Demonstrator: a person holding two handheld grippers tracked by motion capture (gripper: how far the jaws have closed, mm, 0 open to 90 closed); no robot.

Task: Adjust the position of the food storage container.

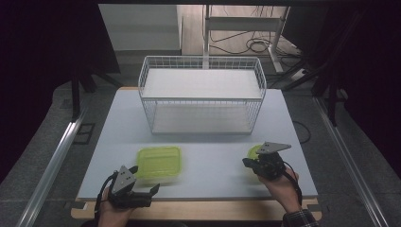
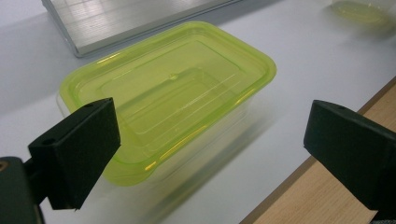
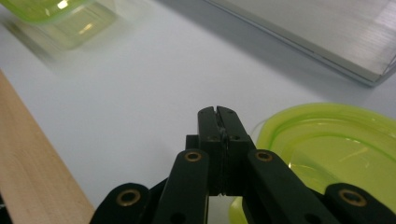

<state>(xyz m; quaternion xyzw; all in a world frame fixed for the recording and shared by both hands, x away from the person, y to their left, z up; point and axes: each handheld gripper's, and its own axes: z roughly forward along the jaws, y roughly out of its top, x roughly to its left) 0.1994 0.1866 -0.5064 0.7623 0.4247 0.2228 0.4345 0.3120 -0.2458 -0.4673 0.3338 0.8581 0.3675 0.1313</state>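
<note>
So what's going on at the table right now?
A person holds a hand-held gripper in each hand at a white table. The left hand-held gripper is open, its jaws apart in front of a rectangular container with a yellow-green lid, not touching it. The right hand-held gripper is shut on nothing, beside a second yellow-green lidded container near the table's right front. A white wire basket stands at the back with nothing in it.
</note>
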